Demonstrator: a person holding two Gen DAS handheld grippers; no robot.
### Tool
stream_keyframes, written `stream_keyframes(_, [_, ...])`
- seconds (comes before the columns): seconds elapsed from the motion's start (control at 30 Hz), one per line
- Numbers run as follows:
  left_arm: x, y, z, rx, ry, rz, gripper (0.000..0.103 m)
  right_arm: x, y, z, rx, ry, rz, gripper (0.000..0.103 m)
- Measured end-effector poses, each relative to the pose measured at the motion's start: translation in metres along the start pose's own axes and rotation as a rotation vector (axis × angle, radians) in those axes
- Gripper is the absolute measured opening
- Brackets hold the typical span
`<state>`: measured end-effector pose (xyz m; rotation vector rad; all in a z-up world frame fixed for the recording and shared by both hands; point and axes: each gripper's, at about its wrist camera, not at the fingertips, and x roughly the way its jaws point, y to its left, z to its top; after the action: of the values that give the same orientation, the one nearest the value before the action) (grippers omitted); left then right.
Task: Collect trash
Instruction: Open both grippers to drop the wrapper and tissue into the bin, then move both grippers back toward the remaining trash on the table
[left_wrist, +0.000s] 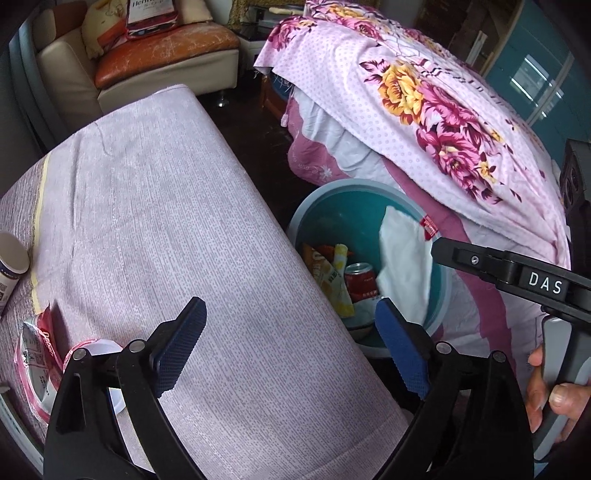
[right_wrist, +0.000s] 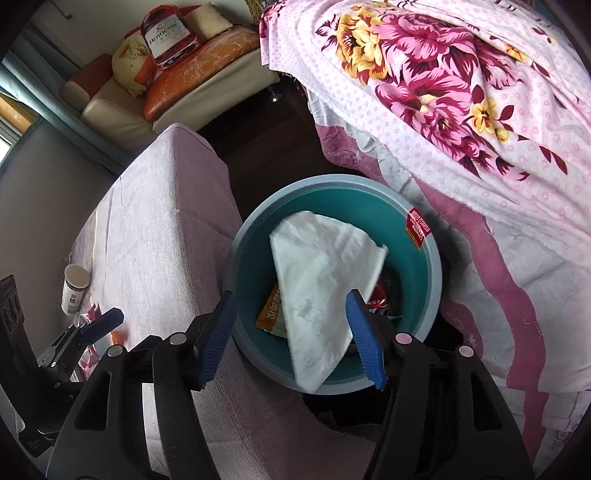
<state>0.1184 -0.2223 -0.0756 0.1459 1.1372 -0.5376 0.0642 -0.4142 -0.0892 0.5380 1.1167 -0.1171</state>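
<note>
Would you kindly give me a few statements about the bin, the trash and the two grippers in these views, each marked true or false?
1. The white tissue lies in the teal bin. True.
2. The right gripper is clamped on the tissue. False: its jaws stand open.
3. A red can is inside the bin. True.
4. The left gripper holds a wrapper. False: it is open and empty.
5. The table is bare. False: a red-and-white wrapper lies there.

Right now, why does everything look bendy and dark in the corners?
Left wrist view: the fisheye lens curves the pale pink table edge and blackens the corners. Right wrist view: same bending around the round teal plastic bin; the white tissue looks sharp, not blurred.
</note>
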Motion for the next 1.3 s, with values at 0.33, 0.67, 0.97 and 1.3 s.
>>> stream_keyframes(0.33, [-0.012, 0.018, -0.009, -0.047, -0.002, -0.012, 0.093, -0.004, 0.012, -0.005, 0.028, 0.027, 0.006, 0.075])
stream_keyframes(0.67, [-0.044, 0.053, -0.03, -0.116, -0.034, 0.008, 0.093, -0.013, 0.05, -0.019, -0.023, 0.039, 0.022, 0.077])
stream_keyframes(0.97, [-0.085, 0.112, -0.058, -0.23, -0.075, 0.069, 0.093, -0.017, 0.114, -0.037, -0.139, 0.06, 0.061, 0.077])
stream_keyframes(1.3, [-0.127, 0.185, -0.098, -0.361, -0.101, 0.166, 0.094, -0.018, 0.191, -0.061, -0.278, 0.088, 0.086, 0.077])
